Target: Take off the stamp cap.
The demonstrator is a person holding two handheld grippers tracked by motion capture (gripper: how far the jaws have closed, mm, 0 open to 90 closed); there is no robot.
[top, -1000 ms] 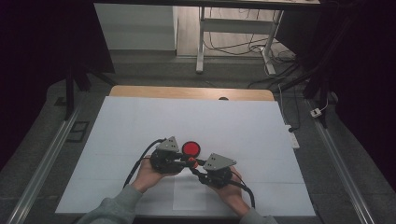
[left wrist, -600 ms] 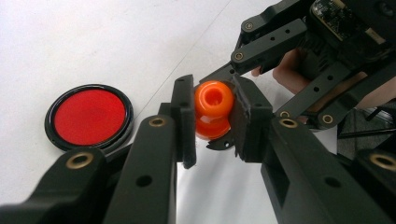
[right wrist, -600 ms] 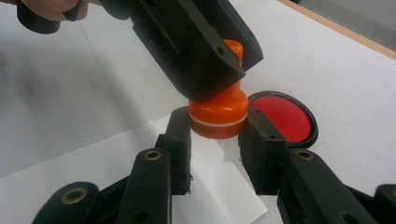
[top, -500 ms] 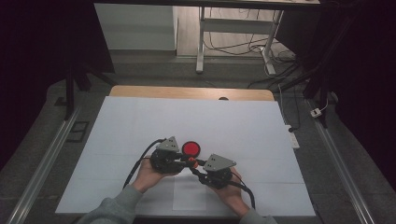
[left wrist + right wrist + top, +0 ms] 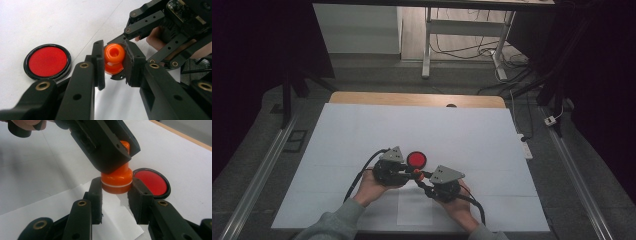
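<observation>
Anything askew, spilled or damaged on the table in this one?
Nothing stands out. Both hand-held grippers, left and right, are shut on the orange stamp, which stands upright. The red ink pad lies flat beside it on the white sheet. No spills or damage visible.

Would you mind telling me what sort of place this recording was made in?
Probably a lab or workshop recording station: a white-covered table between metal rails, loose cables on the floor, and dark surroundings.
</observation>
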